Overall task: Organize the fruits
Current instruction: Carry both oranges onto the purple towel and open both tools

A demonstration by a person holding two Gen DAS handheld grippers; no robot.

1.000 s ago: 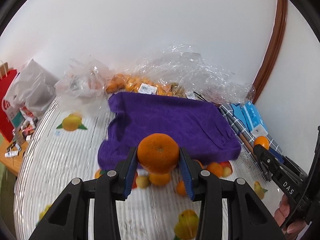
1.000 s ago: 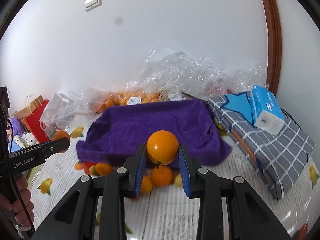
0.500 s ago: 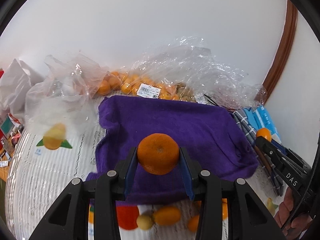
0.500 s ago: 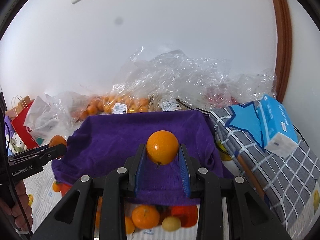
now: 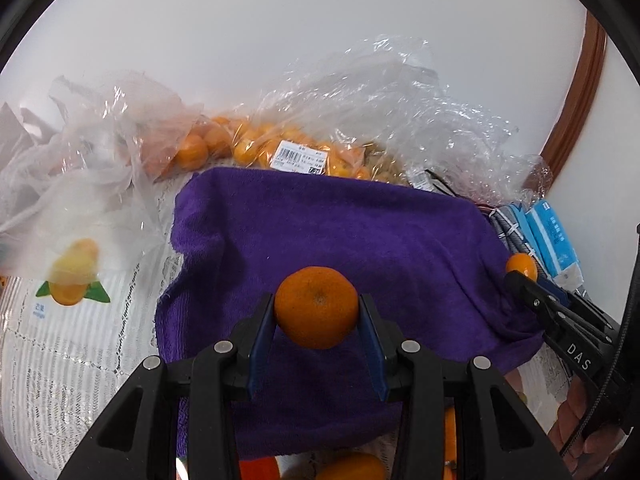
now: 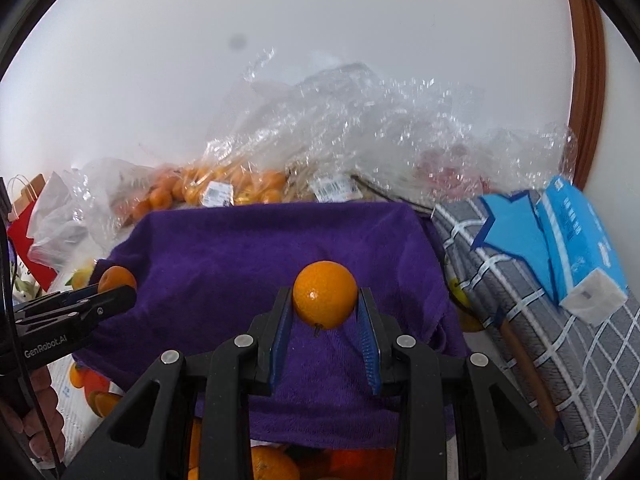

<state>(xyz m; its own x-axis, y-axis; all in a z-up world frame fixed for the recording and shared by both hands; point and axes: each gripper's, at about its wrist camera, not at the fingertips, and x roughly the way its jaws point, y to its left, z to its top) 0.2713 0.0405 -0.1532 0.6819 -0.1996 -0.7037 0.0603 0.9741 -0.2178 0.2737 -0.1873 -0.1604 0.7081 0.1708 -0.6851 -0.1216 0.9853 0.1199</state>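
My left gripper [image 5: 316,320] is shut on a mandarin [image 5: 316,307] and holds it above the near part of a purple towel [image 5: 340,236]. My right gripper [image 6: 325,312] is shut on an orange [image 6: 325,294] above the same towel [image 6: 256,264]. Each gripper shows in the other's view: the right one with its orange [image 5: 521,266] at the towel's right edge, the left one with its mandarin [image 6: 116,278] at the towel's left edge. More loose oranges [image 6: 272,464] lie at the near edge, partly hidden by the grippers.
Clear plastic bags of small oranges [image 5: 248,148] lie behind the towel against the white wall. A grey checked bundle [image 6: 532,320] with a blue tissue pack [image 6: 580,248] lies to the right. A fruit-print tablecloth [image 5: 72,320] covers the table; bags [image 6: 60,220] stand far left.
Both grippers have moved forward over the purple towel, each still holding its fruit. The loose oranges that lay ahead are now at the bottom edge, beneath the grippers.
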